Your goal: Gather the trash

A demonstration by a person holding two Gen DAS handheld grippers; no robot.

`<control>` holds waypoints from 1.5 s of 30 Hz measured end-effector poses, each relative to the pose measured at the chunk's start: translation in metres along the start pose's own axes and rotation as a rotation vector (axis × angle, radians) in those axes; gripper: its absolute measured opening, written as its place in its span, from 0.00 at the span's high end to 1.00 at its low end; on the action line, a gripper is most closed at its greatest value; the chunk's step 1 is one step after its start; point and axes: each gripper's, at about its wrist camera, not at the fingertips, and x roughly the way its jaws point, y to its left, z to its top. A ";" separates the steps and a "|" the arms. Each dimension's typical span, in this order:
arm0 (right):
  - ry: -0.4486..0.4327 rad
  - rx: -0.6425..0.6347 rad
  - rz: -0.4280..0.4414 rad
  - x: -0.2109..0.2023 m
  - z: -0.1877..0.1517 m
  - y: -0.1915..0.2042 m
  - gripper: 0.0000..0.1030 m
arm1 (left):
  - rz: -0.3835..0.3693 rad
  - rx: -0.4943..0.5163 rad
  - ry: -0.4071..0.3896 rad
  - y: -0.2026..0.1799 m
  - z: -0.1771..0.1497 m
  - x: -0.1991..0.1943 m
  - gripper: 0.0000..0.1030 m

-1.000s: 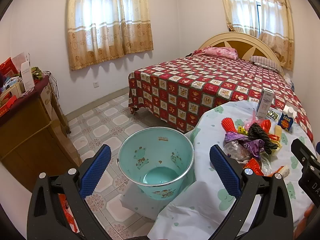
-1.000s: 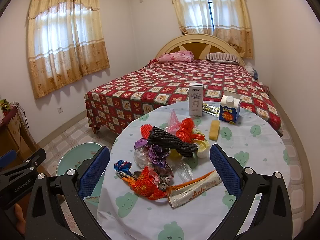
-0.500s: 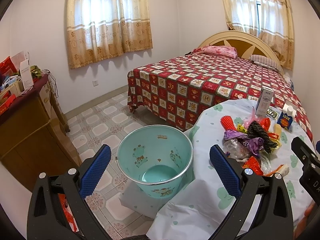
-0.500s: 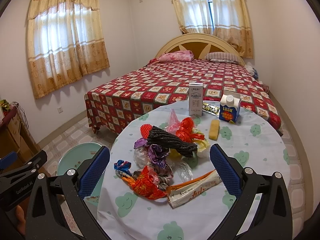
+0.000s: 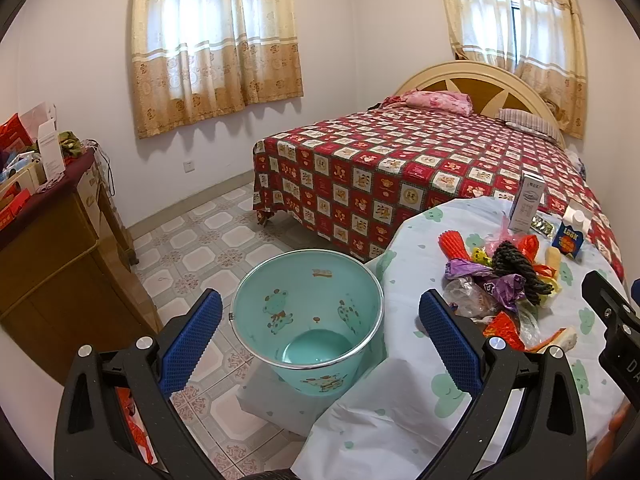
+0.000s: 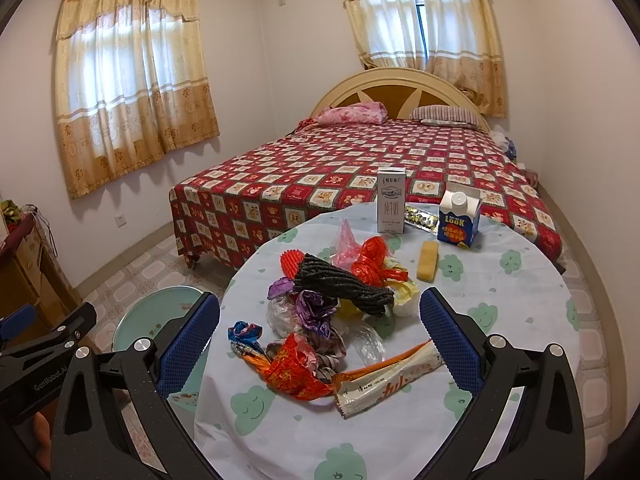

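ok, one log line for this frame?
phase: pre-grasp | left gripper: open, over bucket | right gripper: open, facing wrapper pile | bucket: empty | table: trash uncollected

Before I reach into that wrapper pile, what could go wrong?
1. The wrappers lie tangled, so one pinch may drag neighbours off the table.
2. The bucket sits below the table edge, left of the pile; a loose drop could miss it.
3. Both tongs, left and right, are open and empty; the cartons look easy to topple.
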 end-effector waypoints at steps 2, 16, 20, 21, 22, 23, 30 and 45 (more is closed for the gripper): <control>0.000 0.000 -0.001 0.000 0.000 0.000 0.04 | -0.001 0.000 0.001 0.000 0.000 0.000 0.06; -0.001 0.001 -0.002 -0.002 0.000 -0.001 0.04 | -0.005 0.004 0.004 -0.006 -0.002 0.002 0.06; 0.001 0.002 -0.003 -0.003 0.001 -0.003 0.04 | -0.010 0.004 0.006 -0.008 -0.004 0.002 0.06; 0.002 0.002 -0.003 -0.003 0.001 -0.003 0.04 | -0.009 0.003 0.005 -0.008 -0.004 0.002 0.06; 0.002 0.003 -0.003 -0.003 0.002 -0.004 0.04 | -0.009 0.003 0.006 -0.009 -0.005 0.001 0.06; 0.001 0.002 -0.003 -0.003 0.001 -0.003 0.04 | -0.009 0.004 0.004 -0.009 -0.004 0.001 0.06; 0.002 0.002 -0.003 -0.003 0.001 -0.004 0.04 | -0.010 0.005 0.006 -0.009 -0.005 0.002 0.06; 0.018 -0.015 -0.040 0.003 -0.008 -0.015 0.04 | -0.026 0.043 0.023 -0.017 -0.017 0.009 0.06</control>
